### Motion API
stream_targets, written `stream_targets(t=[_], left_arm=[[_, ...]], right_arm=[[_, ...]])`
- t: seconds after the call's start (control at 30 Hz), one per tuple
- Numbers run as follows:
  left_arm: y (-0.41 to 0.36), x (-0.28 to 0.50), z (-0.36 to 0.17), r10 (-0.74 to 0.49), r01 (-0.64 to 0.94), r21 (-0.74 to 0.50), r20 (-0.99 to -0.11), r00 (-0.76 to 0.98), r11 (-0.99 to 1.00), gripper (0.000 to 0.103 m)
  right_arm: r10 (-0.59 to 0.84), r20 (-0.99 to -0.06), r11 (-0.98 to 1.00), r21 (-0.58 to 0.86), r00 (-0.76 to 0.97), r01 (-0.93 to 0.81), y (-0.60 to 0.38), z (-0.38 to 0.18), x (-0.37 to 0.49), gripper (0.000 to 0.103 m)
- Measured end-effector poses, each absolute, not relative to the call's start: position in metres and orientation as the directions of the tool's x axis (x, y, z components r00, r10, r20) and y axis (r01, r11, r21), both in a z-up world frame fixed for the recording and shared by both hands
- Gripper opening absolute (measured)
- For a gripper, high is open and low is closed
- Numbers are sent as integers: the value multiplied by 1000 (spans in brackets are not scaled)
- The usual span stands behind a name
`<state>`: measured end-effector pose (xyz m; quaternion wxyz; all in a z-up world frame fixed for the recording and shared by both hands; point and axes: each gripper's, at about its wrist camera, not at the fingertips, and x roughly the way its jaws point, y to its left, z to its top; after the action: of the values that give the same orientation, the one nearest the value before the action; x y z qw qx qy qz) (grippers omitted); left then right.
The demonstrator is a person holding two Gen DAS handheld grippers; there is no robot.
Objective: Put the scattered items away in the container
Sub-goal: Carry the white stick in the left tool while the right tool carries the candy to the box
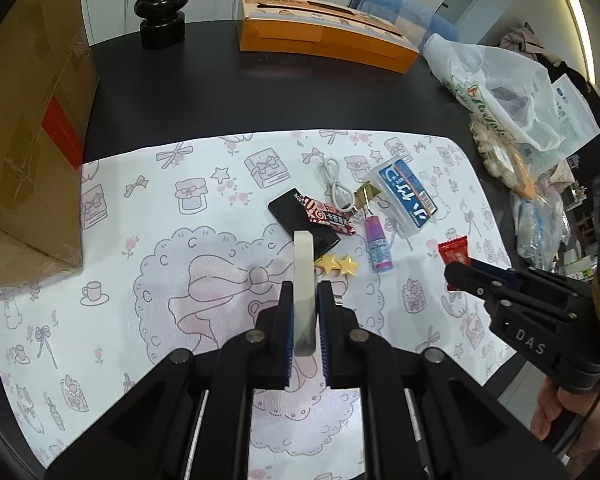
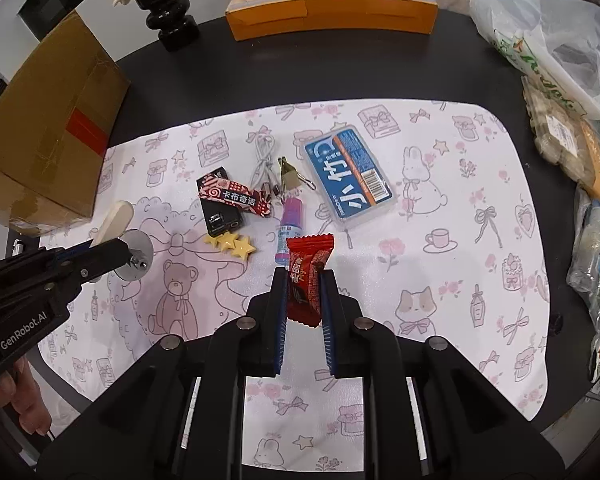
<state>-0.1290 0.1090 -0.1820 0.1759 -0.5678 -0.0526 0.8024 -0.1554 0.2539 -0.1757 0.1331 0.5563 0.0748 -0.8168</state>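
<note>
My left gripper (image 1: 304,286) is shut on a flat cream-white piece (image 1: 303,264), held on edge above the patterned mat (image 1: 180,280). My right gripper (image 2: 304,274) is shut on a red candy packet (image 2: 309,280), also off the mat. Scattered ahead lie a black device (image 1: 304,220), a red swirl-print packet (image 1: 328,216), a white cable (image 1: 334,184), a gold clip (image 1: 366,194), a clear case with a blue label (image 1: 408,196), a small purple bottle (image 1: 378,246) and yellow stars (image 1: 336,264). A brown cardboard box (image 1: 28,140) stands at the left.
An orange carton (image 1: 324,40) and a black vase (image 1: 162,12) with flowers stand at the back of the dark table (image 1: 220,92). Plastic bags (image 1: 496,92) and packaged goods crowd the right edge. A hand (image 1: 572,408) holds the right gripper's handle.
</note>
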Motion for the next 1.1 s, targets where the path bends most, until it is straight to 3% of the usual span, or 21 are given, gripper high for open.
stream_targets(t=[0.57, 1.1], left_arm=[[95, -135, -122, 339, -226, -267, -857, -389, -937, 11], [13, -151, -57, 287, -122, -263, -796, -532, -957, 11]], right_arm=[[-197, -882, -917, 10, -429, 399, 208, -94, -150, 16], [-304, -819, -826, -28, -487, 563, 97, -21, -147, 16]])
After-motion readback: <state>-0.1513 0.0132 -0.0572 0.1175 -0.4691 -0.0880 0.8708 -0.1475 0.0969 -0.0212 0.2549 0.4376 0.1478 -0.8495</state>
